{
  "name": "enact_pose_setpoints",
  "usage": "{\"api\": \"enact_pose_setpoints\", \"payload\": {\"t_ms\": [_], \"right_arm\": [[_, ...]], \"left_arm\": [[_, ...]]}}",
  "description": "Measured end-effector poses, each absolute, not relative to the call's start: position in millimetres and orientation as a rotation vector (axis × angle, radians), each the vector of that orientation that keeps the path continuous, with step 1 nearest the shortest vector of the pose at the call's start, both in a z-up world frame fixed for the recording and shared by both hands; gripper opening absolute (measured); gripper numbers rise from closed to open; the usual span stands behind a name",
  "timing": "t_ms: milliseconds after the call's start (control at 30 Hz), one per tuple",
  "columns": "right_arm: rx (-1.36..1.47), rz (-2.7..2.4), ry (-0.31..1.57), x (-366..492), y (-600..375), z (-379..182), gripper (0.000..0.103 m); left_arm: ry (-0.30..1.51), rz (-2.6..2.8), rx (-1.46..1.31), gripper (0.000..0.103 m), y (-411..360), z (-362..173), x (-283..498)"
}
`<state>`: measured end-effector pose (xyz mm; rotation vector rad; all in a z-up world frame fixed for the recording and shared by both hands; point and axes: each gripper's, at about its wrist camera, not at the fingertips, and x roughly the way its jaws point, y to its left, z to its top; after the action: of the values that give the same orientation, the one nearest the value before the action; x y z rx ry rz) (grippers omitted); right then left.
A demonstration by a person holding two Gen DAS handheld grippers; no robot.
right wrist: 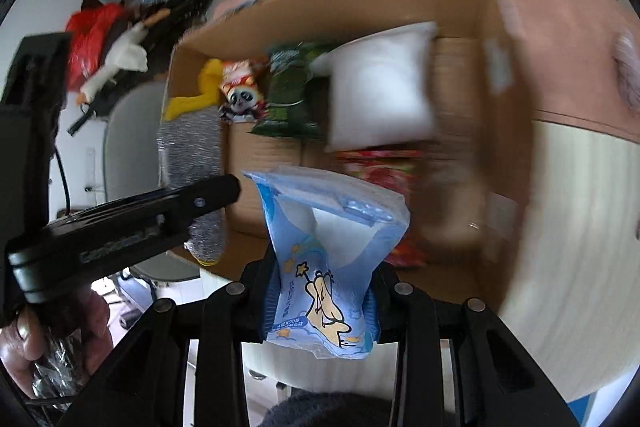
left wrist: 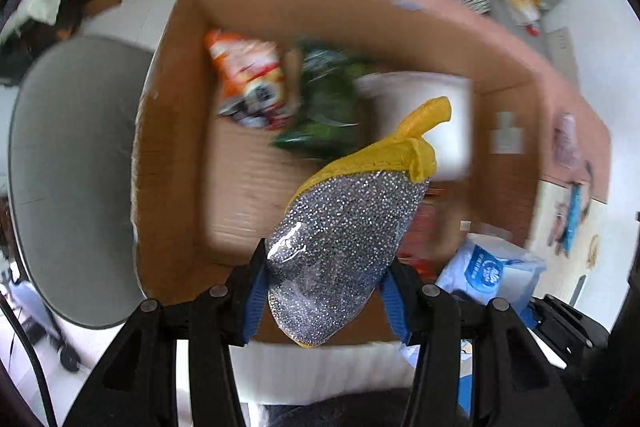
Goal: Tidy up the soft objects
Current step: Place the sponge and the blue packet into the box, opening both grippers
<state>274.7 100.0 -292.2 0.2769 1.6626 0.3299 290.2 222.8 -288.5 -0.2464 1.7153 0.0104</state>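
Pointing away from the left gripper [left wrist: 326,287], the glove [left wrist: 344,227] runs its long axis forward and slightly right, yellow cuff farthest from the fingers, over the open box [left wrist: 172,147]. Its silver glitter body sits clamped between the blue pads [left wrist: 254,291]. The right gripper [right wrist: 320,303] squeezes a tissue pack [right wrist: 324,267] at its waist, long axis forward, opened flap end beyond the fingertips above the box. The pack is pale blue with a yellow cartoon figure and stars; its small print is not legible. Beyond both fingertips, inside the box, lie an orange snack bag [left wrist: 250,83], a green bag [left wrist: 324,107] and a white pillow [right wrist: 380,87].
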Motion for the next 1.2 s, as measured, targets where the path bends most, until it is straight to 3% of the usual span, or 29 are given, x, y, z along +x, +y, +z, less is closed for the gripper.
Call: {"api": "enact_pose_setpoints", "payload": {"t_ms": [400,467,533,600,700,800,1200], "right_arm": [[0.159,0.299,1.746,280.6,139.7,-362.6,0.038],[0.134,0.298,1.76,280.7,141.6,-367.9,0.045],[0.114,0.292,1.77,280.2,140.9,-370.3,0.074],[0.094,0.27,1.771,278.5,134.7,-370.2,0.085],[0.046,0.239,1.767,275.6,123.0,-365.3,0.094],[0.011,0.215,1.742,271.8,109.9,-355.6,0.103],[-0.016,0.147,1.569,241.3,57.2,-273.9,0.103]], "left_arm": [[1.878,0.024,-0.285,0.051,240.6,-358.8,290.8],[1.893,0.017,-0.29,0.052,237.9,-361.6,287.4],[1.903,0.02,-0.319,0.064,237.9,-361.5,281.8],[1.878,0.014,-0.316,0.067,238.8,-359.3,277.9],[1.846,0.007,-0.248,0.089,229.0,-345.8,268.2],[1.802,0.022,-0.188,0.096,219.6,-333.1,258.8],[1.573,0.066,-0.149,0.1,210.7,-251.2,224.8]]}}
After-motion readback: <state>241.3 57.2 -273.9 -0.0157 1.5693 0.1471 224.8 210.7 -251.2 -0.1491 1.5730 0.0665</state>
